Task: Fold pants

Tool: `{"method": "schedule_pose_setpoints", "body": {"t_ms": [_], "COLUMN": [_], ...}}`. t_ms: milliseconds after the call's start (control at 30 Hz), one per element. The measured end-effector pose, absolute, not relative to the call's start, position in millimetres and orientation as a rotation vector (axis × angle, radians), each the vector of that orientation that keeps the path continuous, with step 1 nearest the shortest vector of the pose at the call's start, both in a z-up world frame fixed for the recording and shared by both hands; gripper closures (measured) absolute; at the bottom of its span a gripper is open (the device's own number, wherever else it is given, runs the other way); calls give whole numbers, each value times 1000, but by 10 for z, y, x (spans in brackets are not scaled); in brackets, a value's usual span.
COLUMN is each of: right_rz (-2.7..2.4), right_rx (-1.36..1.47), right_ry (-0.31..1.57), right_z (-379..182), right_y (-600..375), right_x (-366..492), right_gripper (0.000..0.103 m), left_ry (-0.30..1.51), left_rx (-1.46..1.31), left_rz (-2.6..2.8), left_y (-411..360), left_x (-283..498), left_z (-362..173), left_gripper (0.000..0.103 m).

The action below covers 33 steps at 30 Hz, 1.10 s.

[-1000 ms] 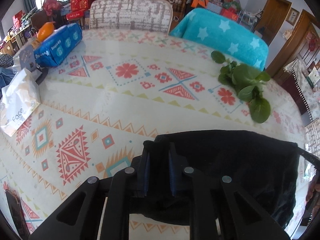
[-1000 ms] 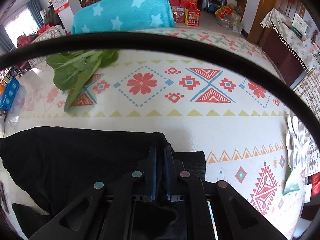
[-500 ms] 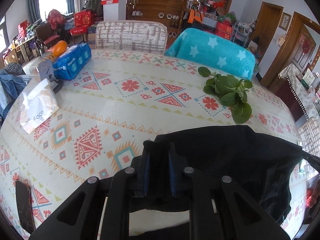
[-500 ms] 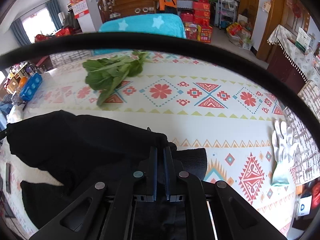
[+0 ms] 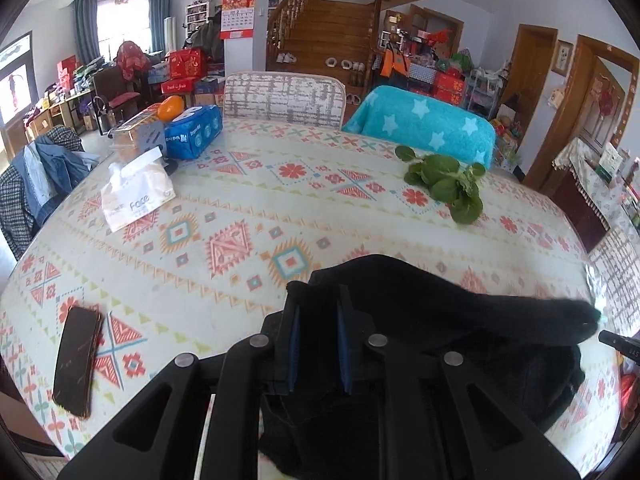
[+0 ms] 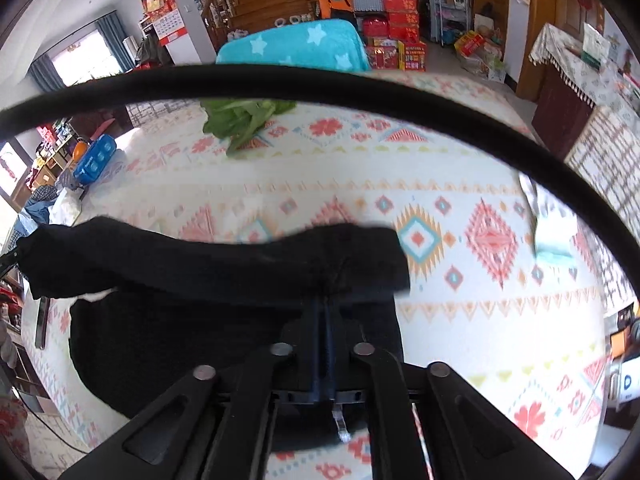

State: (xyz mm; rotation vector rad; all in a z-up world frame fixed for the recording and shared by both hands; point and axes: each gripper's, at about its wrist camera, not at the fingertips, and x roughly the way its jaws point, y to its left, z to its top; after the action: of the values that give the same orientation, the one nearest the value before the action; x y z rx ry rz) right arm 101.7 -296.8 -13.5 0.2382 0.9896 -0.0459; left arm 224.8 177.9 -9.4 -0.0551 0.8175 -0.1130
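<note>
The black pants hang in a sagging band over the patterned tablecloth, lifted off the table at both ends. My left gripper is shut on one corner of the pants, the cloth bunched between its blue pads. In the right wrist view the same pants stretch leftward from my right gripper, which is shut on the other corner. Below the raised edge the rest of the cloth droops in folds and hides the table beneath.
A dark phone lies at the table's near left. A tissue pack, a blue pack and green leaves sit further back. A white glove lies at the right. Two chairs stand behind the table.
Both grippers have risen and drawn back toward the near edge with the pants' edge, lifting it off the table. More of the table and room shows now.
</note>
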Motion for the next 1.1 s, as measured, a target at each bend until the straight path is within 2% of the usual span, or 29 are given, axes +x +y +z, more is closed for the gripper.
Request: {"method": "schedule_pose_setpoints", "body": {"t_ms": [167,267,300,367,500,533,567,600,633,667,767,1100], "right_rz": [-79,-118,-129,-151,-142,-123,-109,-103,-99,-104,-125,-153], "right_rx": [292,322,323,332,387,415,443,463,493,517,519,507], "right_ry": [1066,1111,1115,1109,1077,1062,1042,1025,994,958,958,1024], "right_z": [-541,-740,-755,-745,-628,-596,-567,-556,-535,-511,-496,-611], "right_y": [-3094,-3200,-3218,-3279,-3379,-3401,-3418,-3412,-3428,-3436,-3339,-3156], "right_x": [566,323,274,187,239,285,338,385,434,481,687,1206], "right_gripper": [101,100,99,98,93,85,59,39,13,9,9,9], "left_ry": [847,864,871,882,897,902,906,908,908,908,928,1032], "left_rx": [-8,-3,-10,-36,-91,-110,-139,-164,-192,-209,-250,-578], "left_rz": [-109,-71,-61,-32,47,64,69,67,63,59,45,-85], "left_y": [1775,1859,1898,2008,2262,2328,2388,2434,2480,2507,2536,2531], "left_x": [1774,1494,1439,1325,1185,1158,1138,1123,1105,1101,1176,1796], "left_z": [-448,-618,-653,-704,-740,-741,-732,-721,-706,-694,-705,-950], "left_gripper": [82,74,67,63,61,61,61,61,61,61,57,55]}}
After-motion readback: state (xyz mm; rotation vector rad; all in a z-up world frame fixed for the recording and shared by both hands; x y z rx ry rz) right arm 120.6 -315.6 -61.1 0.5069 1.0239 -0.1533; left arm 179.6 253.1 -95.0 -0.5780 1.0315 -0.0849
